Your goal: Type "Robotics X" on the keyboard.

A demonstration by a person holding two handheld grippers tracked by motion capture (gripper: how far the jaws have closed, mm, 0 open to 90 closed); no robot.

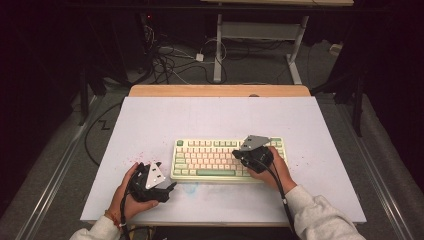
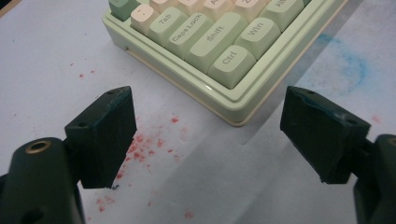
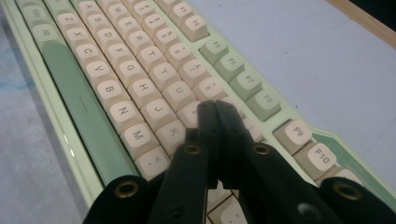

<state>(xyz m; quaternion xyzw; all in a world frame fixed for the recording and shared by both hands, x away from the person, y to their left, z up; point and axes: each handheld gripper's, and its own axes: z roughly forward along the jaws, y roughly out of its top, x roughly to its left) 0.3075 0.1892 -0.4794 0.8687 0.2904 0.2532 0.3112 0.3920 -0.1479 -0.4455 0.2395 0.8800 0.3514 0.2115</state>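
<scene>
Keyboard [image 1: 227, 159]: mid-surface [image 1: 150, 120], wide margins | Left hand-held gripper [image 1: 170, 190]: wide open, empty, beside keyboard's left corner | Right hand-held gripper [image 3: 215, 109]: closed, empty, over keys

A white table [image 1: 150, 120] carries the green keyboard [image 1: 210, 160].

Lab/recording rig: dark curtained surround, white board [image 1: 150, 120] on wooden table [image 1: 220, 90], cable tangle [image 1: 170, 60] on floor, desk frame [image 1: 260, 35] behind.
</scene>
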